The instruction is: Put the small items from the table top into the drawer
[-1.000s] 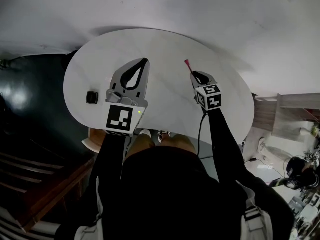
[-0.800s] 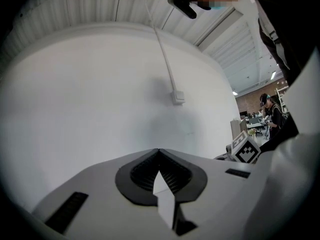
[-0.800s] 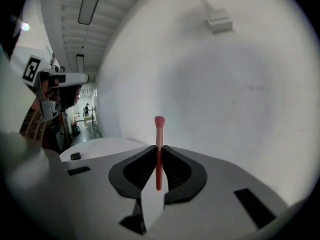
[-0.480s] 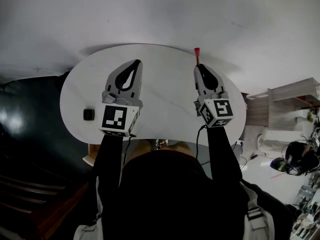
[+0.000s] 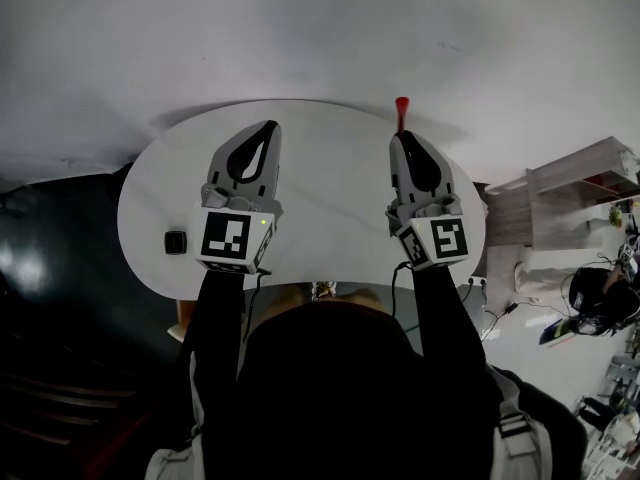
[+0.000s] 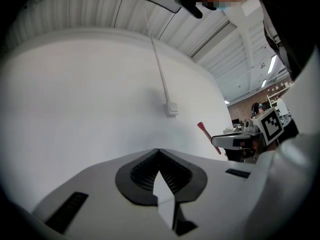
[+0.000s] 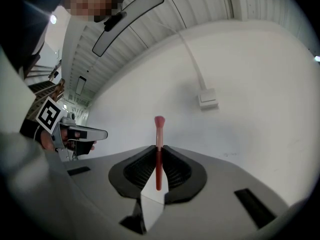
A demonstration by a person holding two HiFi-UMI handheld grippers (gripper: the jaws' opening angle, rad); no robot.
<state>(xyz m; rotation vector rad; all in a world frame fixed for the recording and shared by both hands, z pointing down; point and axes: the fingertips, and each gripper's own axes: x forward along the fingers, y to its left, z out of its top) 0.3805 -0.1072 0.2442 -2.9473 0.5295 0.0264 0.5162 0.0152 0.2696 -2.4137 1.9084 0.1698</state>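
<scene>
The right hand-held gripper (image 7: 159, 148) is clamped on a thin red stick (image 7: 159, 126) with a flared tip. The stick stands between the ribbed pads, its flared end poking out past the jaw tips. In the head view this gripper is held out level above the far right edge of the white counter (image 5: 330, 198), so the stick is in the air rather than lying on the top. The left hand-held gripper (image 6: 159, 151) has its jaws pressed together with nothing between them. It is also held level, over the left half of the counter.

By the look of it, the task is only partly done. One small item is picked up but not yet stowed, and a small black item (image 5: 176, 241) lies near the counter's left edge, close beside the left gripper's body. The rest of the top looks bare. The drawer cannot be clearly made out in any view. What seems left is carrying the stick to the drawer, releasing it there, then dealing with the black item.
</scene>
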